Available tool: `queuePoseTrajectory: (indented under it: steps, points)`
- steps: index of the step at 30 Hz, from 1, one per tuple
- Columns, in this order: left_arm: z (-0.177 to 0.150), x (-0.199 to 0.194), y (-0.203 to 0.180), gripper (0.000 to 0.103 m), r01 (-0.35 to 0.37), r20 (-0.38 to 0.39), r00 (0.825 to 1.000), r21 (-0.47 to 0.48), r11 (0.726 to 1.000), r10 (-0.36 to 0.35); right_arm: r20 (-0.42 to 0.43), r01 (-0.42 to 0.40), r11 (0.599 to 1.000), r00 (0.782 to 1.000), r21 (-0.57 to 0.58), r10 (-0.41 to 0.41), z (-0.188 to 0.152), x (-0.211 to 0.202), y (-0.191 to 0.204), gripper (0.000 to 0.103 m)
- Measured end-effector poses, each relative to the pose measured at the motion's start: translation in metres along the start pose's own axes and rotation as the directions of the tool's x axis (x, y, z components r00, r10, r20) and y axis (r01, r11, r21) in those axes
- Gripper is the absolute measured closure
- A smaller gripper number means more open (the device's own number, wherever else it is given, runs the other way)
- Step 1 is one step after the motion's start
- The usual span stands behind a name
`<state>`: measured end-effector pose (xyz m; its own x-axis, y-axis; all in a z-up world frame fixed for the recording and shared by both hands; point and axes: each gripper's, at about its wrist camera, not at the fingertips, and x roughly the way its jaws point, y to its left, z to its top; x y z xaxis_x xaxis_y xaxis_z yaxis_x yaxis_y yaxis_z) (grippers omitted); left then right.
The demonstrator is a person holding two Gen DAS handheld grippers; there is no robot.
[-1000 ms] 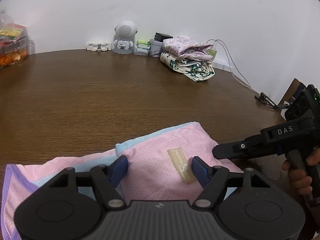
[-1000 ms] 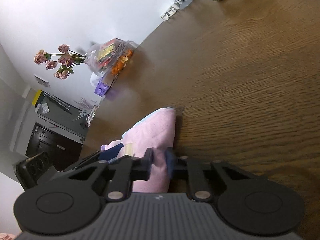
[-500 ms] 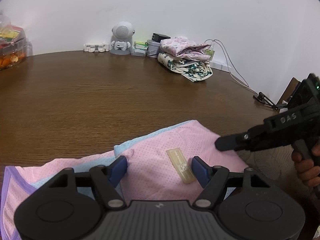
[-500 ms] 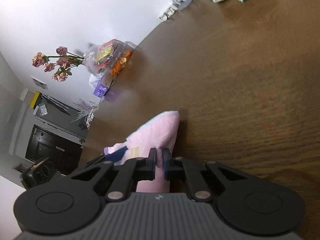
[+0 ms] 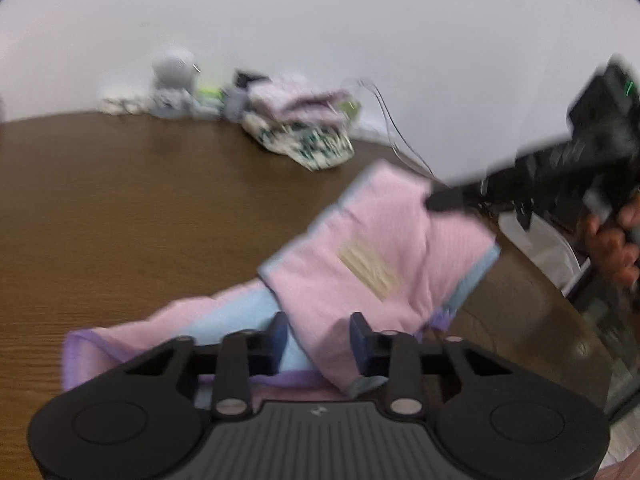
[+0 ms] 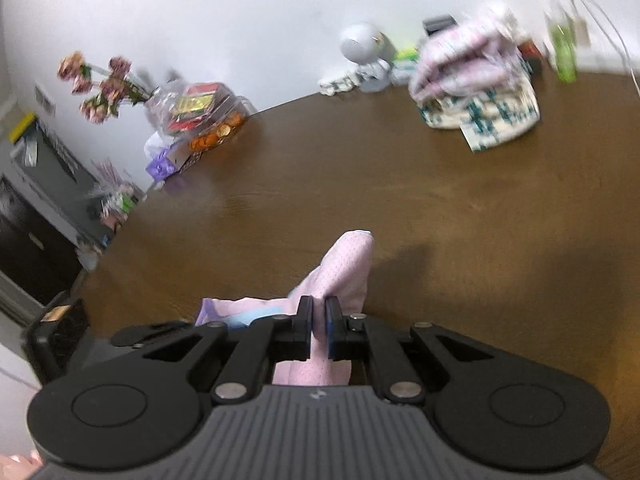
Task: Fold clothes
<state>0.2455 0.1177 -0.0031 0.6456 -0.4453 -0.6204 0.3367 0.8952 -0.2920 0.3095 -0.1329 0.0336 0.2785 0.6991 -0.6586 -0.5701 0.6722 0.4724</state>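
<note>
Pinching the pink garment (image 6: 344,268) w/ our right gripper (image 6: 318,330) clamped on its raised corner, we're keeping left gripper (image 5: 318,338) part-open astride the near fold, cloth running left-right over the table (image 5: 140,200).

Pink garment (image 5: 360,256) with light-blue and purple trim, beige label facing up. One corner lifted off the surface (image 5: 140,200), the rest crumpled near its front edge.
</note>
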Motion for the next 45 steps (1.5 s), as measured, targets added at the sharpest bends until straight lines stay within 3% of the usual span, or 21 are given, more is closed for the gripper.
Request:
queuePoseTrajectory:
  steps: [3, 5, 7, 10, 16, 25, 32, 36, 39, 41, 45]
  points:
    - [0.001, 0.015, 0.000, 0.071, 0.041, -0.027, 0.999, -0.032, 0.999, -0.042, -0.004, 0.030, 0.997, 1.000, -0.074, -0.031, 0.011, -0.005, 0.021, 0.097]
    - [0.001, 0.007, 0.004, 0.048, 0.063, -0.001, 0.998, -0.070, 0.996, -0.063, -0.015, 0.038, 0.990, 0.999, -0.134, -0.041, 0.018, 0.001, 0.044, 0.097]
    - [-0.003, -0.019, 0.011, 0.033, 0.068, 0.073, 0.995, -0.103, 0.992, -0.061, -0.029, 0.047, 0.979, 0.998, -0.196, -0.054, 0.023, 0.008, 0.069, 0.097]
    - [-0.014, -0.064, 0.030, 0.023, 0.034, 0.156, 0.988, -0.164, 0.986, -0.008, -0.057, 0.065, 0.955, 0.995, -0.289, -0.084, 0.023, 0.022, 0.102, 0.097]
    - [-0.050, -0.118, 0.063, 0.024, -0.146, 0.157, 0.971, -0.223, 0.964, 0.183, -0.133, 0.051, 0.900, 0.984, -0.432, -0.120, 0.006, 0.059, 0.160, 0.097]
    - [-0.078, -0.147, 0.080, 0.025, -0.152, 0.190, 0.959, -0.279, 0.948, 0.210, -0.243, 0.022, 0.853, 0.954, -0.521, -0.173, -0.033, 0.104, 0.194, 0.097]
    - [-0.084, -0.153, 0.075, 0.024, -0.147, 0.200, 0.957, -0.287, 0.947, 0.209, -0.290, -0.013, 0.859, 0.944, -0.512, -0.158, -0.053, 0.126, 0.199, 0.096]
    - [-0.082, -0.152, 0.072, 0.023, -0.161, 0.198, 0.954, -0.294, 0.942, 0.224, -0.304, -0.073, 0.891, 0.950, -0.447, -0.075, -0.060, 0.125, 0.189, 0.092]
    - [-0.080, -0.153, 0.069, 0.024, -0.171, 0.200, 0.950, -0.305, 0.937, 0.239, -0.270, -0.144, 0.917, 0.962, -0.371, 0.042, -0.062, 0.105, 0.179, 0.079]
    - [-0.076, -0.151, 0.065, 0.024, -0.168, 0.203, 0.951, -0.297, 0.940, 0.234, -0.202, -0.177, 0.929, 0.973, -0.325, 0.115, -0.059, 0.078, 0.162, 0.071]
    - [-0.057, -0.135, 0.047, 0.031, -0.119, 0.211, 0.963, -0.226, 0.967, 0.168, -0.023, -0.082, 0.957, 0.997, -0.279, 0.079, -0.044, 0.040, 0.119, 0.072]
